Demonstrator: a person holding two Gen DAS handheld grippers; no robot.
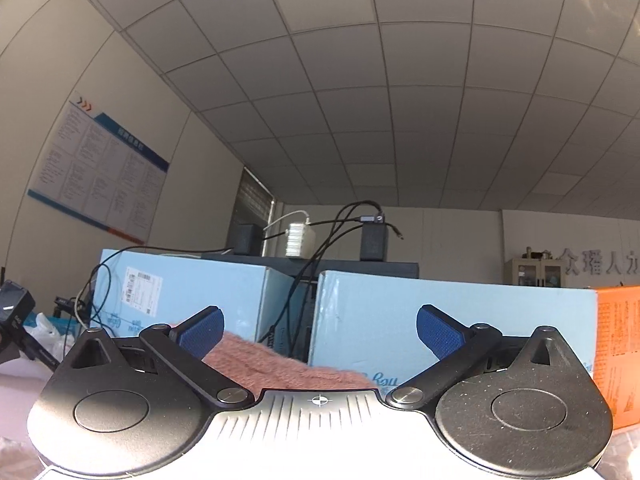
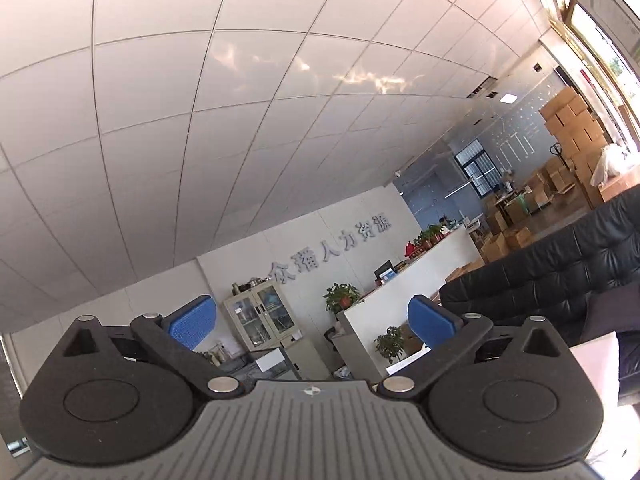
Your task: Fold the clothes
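A fuzzy pink garment (image 1: 280, 364) lies low in the left wrist view, just beyond the gripper's body and beside its left finger (image 1: 202, 330). My left gripper (image 1: 318, 320) is open and tilted slightly upward; its blue pads stand wide apart and neither presses on the cloth. In the right wrist view no clothing shows. My right gripper (image 2: 312, 308) is open wide, points slightly upward into the room, and has nothing between its blue pads.
Two light blue cardboard boxes (image 1: 440, 320) stand close ahead of the left gripper, an orange box (image 1: 618, 352) to their right. Cables and chargers (image 1: 372, 240) sit behind them. A black sofa (image 2: 560, 264) and a white counter (image 2: 420, 280) lie ahead of the right gripper.
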